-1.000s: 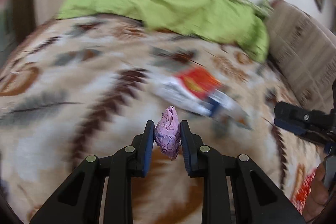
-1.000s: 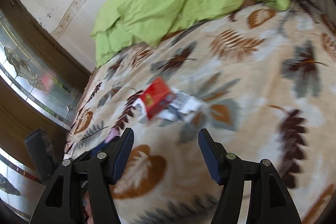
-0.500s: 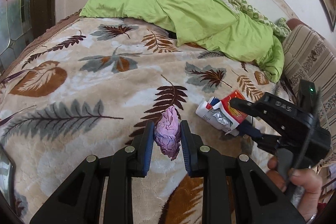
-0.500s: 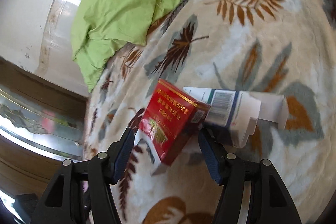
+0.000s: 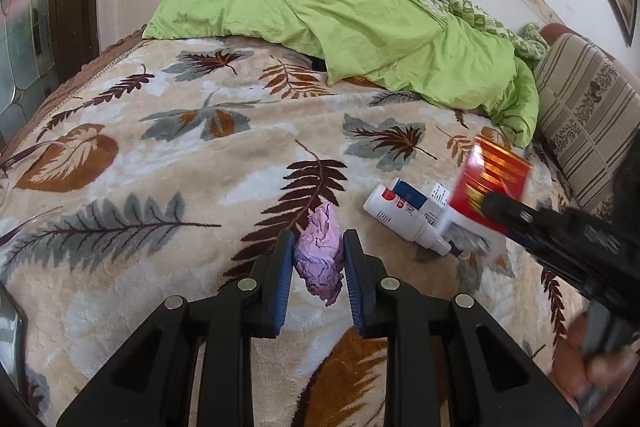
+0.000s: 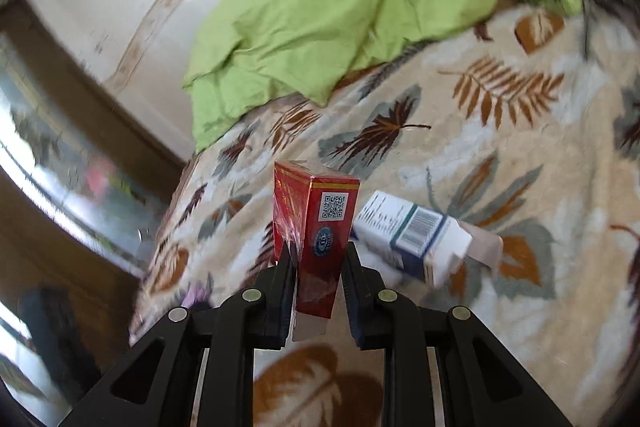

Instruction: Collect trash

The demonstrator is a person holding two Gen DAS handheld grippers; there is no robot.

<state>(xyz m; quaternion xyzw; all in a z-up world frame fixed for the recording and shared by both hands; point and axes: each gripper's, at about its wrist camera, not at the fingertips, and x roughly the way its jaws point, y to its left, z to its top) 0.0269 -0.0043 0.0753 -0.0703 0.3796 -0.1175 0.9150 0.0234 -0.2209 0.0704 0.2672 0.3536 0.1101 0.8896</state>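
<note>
Both jaws are closed on trash: the right gripper pinches the lower part of a red carton, one pad on each narrow side, and the left gripper squeezes a crumpled purple wrapper between its blue pads. Seen from the left wrist, the carton hangs tilted and blurred above the white box, apparently clear of the leaf-print blanket, though I cannot tell whether its low corner touches the box. To do this lift well, I would keep the squeeze firm but not crushing, since the carton looks light and thin-walled and its plastic film could let it slip; raise it straight up from the box so it does not drag the box or the small white bottle lying just beside it on the wrapper's side, and keep the other hand level so the wrapper does not work loose. Counted outward from the carton: one red carton held, one purple wrapper held, one white box with a barcode and one white bottle on the blanket, so four pieces of trash show, two in hand and two to fetch. Beyond the box, at the head of the bed, lies one green quilt, and one striped cushion sits off to the side of it. No bin shows in either view.
</note>
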